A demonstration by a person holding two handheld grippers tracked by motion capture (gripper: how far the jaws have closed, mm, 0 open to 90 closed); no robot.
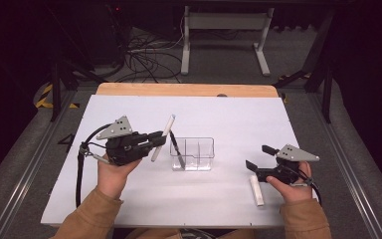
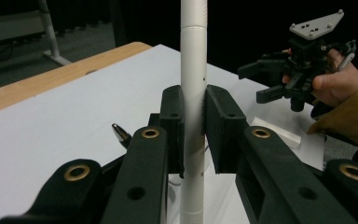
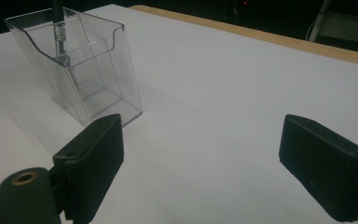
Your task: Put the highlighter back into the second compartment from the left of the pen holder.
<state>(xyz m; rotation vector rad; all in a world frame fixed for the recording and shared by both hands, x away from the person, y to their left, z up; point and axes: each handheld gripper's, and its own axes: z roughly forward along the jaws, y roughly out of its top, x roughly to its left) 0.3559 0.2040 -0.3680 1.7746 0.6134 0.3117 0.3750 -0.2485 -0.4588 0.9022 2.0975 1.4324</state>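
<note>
Now your left tool (image 1: 155, 138) clamps a white pen (image 1: 162, 138) just left of the clear holder (image 1: 193, 154), seemingly ready to drop in. Your right tool (image 1: 258, 162) gapes empty above another pen (image 1: 256, 190) on the counter (image 1: 229, 119).

Two white pens (image 1: 163, 138) (image 1: 256, 190), one dark pen (image 1: 176, 148), one clear holder (image 1: 203, 160), two hand-held grippers (image 1: 159, 139) (image 1: 259, 156).
</note>
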